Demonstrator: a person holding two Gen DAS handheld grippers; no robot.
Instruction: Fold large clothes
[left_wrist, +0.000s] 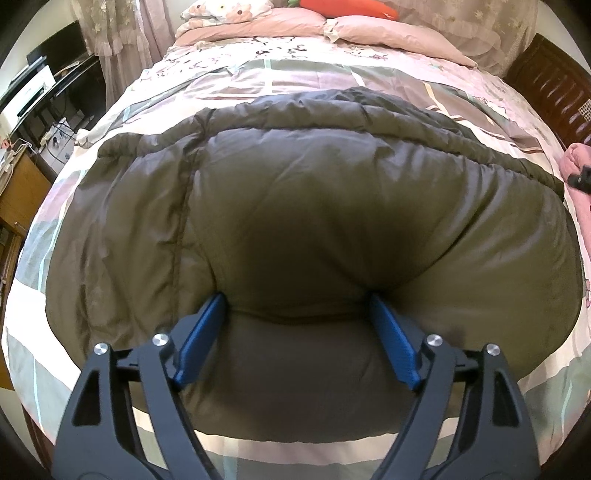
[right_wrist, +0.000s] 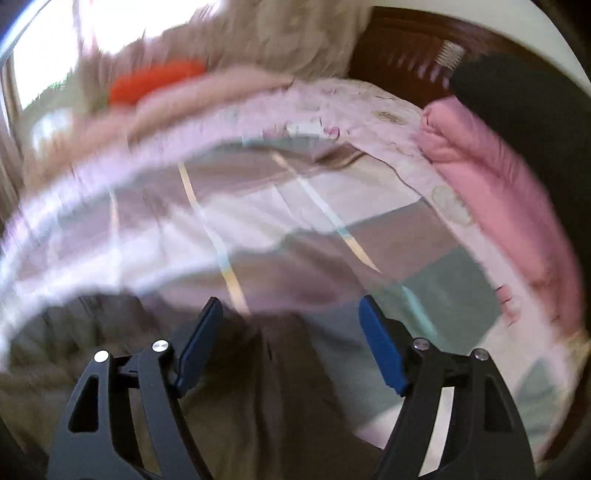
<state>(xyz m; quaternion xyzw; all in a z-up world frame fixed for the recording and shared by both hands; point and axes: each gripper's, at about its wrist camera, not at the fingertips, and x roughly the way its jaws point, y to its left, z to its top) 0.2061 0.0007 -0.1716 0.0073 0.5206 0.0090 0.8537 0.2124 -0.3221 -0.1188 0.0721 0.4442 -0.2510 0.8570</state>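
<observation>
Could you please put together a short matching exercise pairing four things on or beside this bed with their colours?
Things:
1. puffy jacket
2. carrot plush
3. folded garment
4. headboard

Colours:
A. pink
B. dark brown wood
C. olive green
D. orange

Pairs: 1-C, 2-D, 3-A, 4-B

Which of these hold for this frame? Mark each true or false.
1. The olive puffer jacket lies on the bed. True.
2. The left tool is clamped shut. False: its jaws are spread wide over the jacket.
3. An orange plush sits near the pillows. True.
4. The right tool grips the pink garment. False: it is open, and the garment lies apart from it.
</observation>
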